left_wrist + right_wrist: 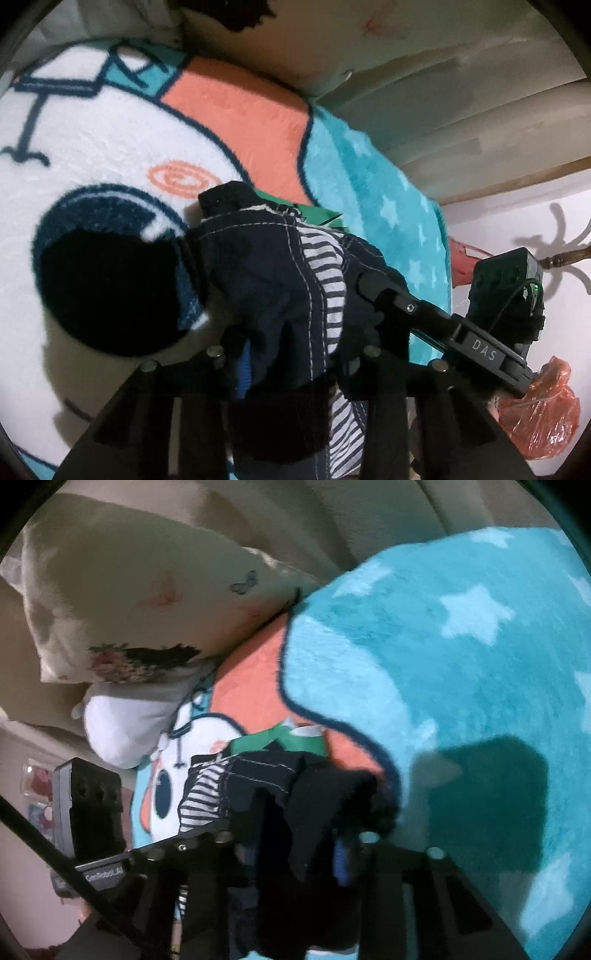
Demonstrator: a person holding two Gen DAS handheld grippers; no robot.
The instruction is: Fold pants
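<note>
Dark navy pants (pixel 258 280) with white stitching and a striped lining hang bunched over a fleece blanket (pixel 110 125). My left gripper (pixel 291 369) is shut on a fold of this cloth, which fills the gap between its fingers. From the right, my right gripper (pixel 365 282) reaches in and clamps the pants' edge. In the right wrist view the pants (pixel 258 771) drape between the fingers of the right gripper (pixel 295 842), shut on the dark cloth. The left gripper's (pixel 177 845) body lies at the lower left. A green garment (pixel 295 738) peeks out behind the pants.
The blanket (pixel 443 664) is teal with white stars, an orange patch and a white cartoon figure. A cream pillow (pixel 147 590) and a white cushion (pixel 122 723) lie at the bed's head. An orange plastic bag (pixel 543 413) sits at the right, off the bed.
</note>
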